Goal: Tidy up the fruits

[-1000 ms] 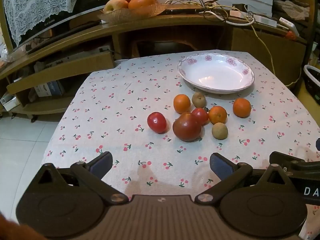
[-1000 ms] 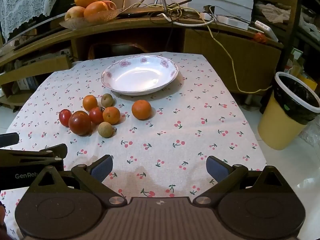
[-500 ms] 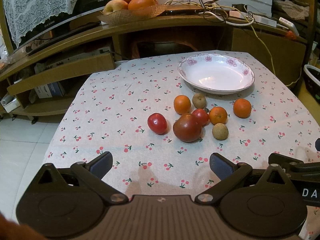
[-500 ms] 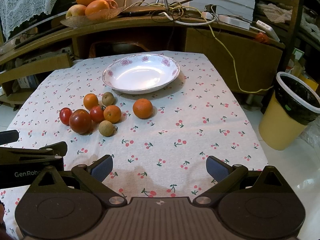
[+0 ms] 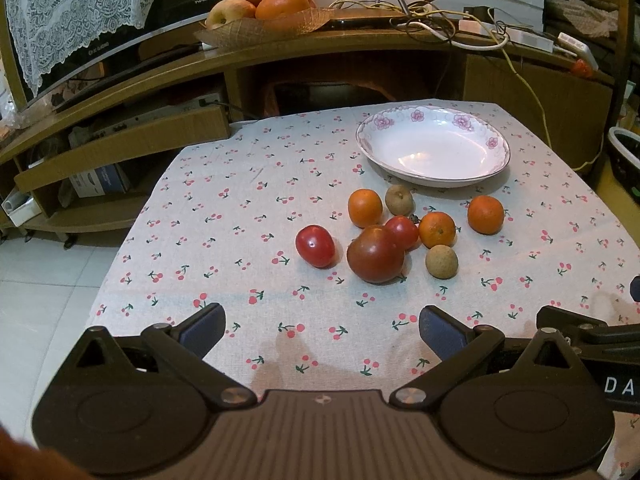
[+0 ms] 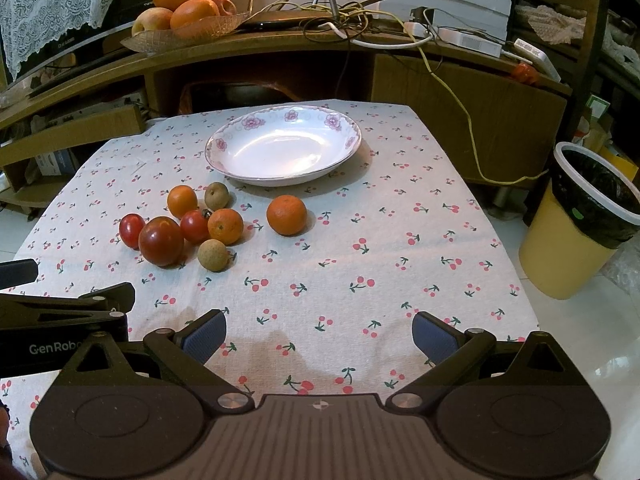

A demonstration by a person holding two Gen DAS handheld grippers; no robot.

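A white flowered bowl (image 5: 434, 152) (image 6: 282, 148) stands empty at the far side of the cherry-print table. In front of it lie three oranges (image 5: 485, 214), a large dark tomato (image 5: 375, 254) (image 6: 161, 241), two small red tomatoes (image 5: 315, 245) and two brown round fruits (image 5: 441, 261). One orange (image 6: 286, 215) lies apart on the right. My left gripper (image 5: 320, 330) is open and empty over the near table edge. My right gripper (image 6: 319, 334) is open and empty, beside the left one.
A basket of oranges and an apple (image 5: 256, 4) sits on the wooden shelf behind, with tangled cables (image 6: 360, 24). A yellow bin (image 6: 580, 220) stands on the floor to the right. The table drops to tiled floor on the left (image 5: 36, 280).
Both grippers have crept slightly forward toward the fruit; the fruit and bowl have not moved. Both stay open.
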